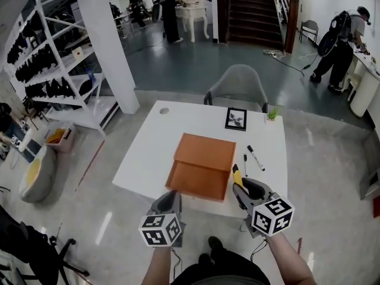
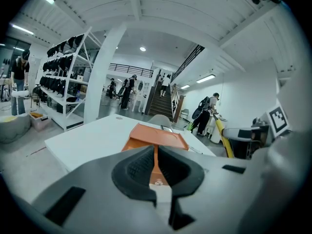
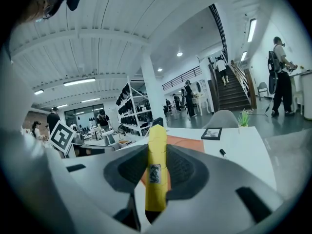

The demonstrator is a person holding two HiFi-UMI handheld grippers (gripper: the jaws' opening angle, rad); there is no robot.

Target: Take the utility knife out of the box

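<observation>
Gripping the knife (image 3: 156, 167) between our right gripper's (image 1: 240, 186) jaws, its long side pointing out along them, we have it out of the box (image 1: 202, 165), just right of it by the table's (image 1: 148, 153) front edge, while our left gripper (image 1: 171, 198), jaws together, holds nothing.

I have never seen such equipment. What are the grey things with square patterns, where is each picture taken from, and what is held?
A person holds a two-jaw tool in each hand; the patterned cubes belong to them. One picture comes from a camera on the head, the others from cameras on the tools. On the white table are an orange box, a framed picture, a plant and a marker. The right gripper clamps a yellow utility knife; the left gripper is shut, empty.
</observation>
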